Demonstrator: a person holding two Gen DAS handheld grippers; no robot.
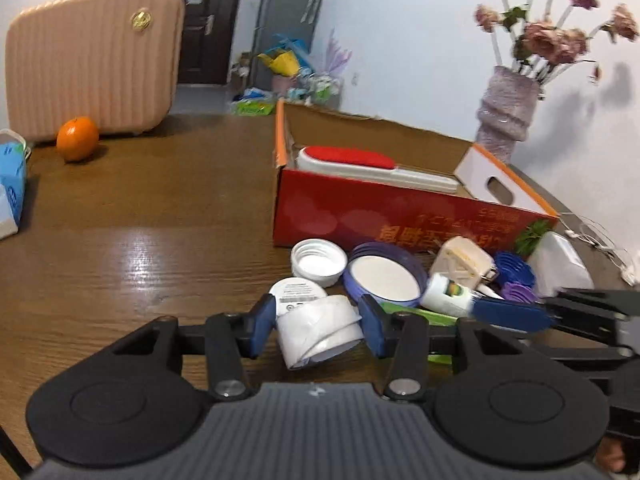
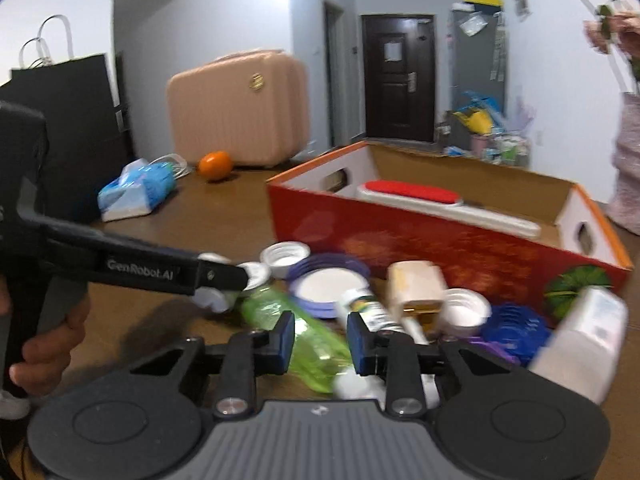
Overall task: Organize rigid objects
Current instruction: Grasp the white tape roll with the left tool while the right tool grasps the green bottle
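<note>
The left gripper (image 1: 320, 326) pinches a white roll of tape (image 1: 320, 330) between its blue pads, one pad against each side of the roll, low over the wooden table (image 1: 140, 232). Just beyond it lies a white round jar lid with a printed label (image 1: 294, 290), then an open white screw cap (image 1: 318, 261) and a purple-rimmed lid with a white inside (image 1: 384, 278). The right gripper (image 2: 320, 338) has its jaws spread partway around the neck end of a green plastic bottle (image 2: 304, 332) that lies on its side; whether the pads actually press it I cannot tell (the frame is blurred there). A small white bottle with a green label (image 2: 366, 306) lies touching the outside of that gripper's right finger, beside a beige plug adapter (image 2: 416, 284) and a stack of blue and purple ridged caps (image 2: 516, 330). All this clutter sits against the front wall of a red cardboard box (image 1: 400, 220), inside which rests a white lint brush with a red pad (image 1: 352, 160). Farther back on the table are an orange (image 1: 77, 138), a pink ribbed suitcase (image 1: 92, 56) and a blue tissue pack (image 2: 138, 190).
</note>
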